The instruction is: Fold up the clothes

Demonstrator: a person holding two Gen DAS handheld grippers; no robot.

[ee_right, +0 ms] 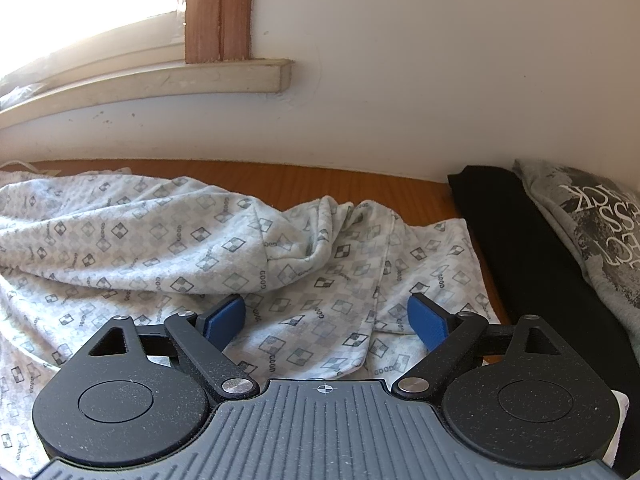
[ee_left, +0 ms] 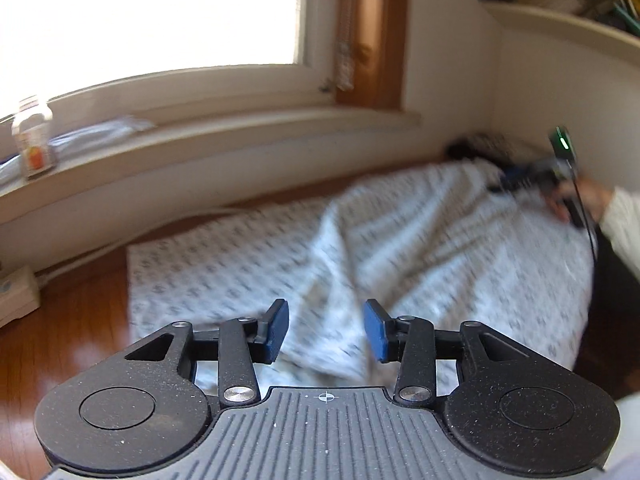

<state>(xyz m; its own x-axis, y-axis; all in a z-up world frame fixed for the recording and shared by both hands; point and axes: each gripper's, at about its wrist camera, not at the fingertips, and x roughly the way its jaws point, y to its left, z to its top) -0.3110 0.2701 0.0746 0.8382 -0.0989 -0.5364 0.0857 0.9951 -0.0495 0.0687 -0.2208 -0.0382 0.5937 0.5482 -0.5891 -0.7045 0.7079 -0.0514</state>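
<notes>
A pale, diamond-printed cotton garment (ee_right: 168, 248) is seen spread on the brown wooden floor (ee_right: 360, 184) below the window, rumpled, with one part heaped over the rest. The left gripper (ee_left: 325, 330) and right gripper (ee_right: 326, 322) are held just above it, fingers apart, nothing gripped. Flattening or a fold appears in hand; an edge must be pinched. A black folded cloth (ee_right: 520, 248) lies right.
</notes>
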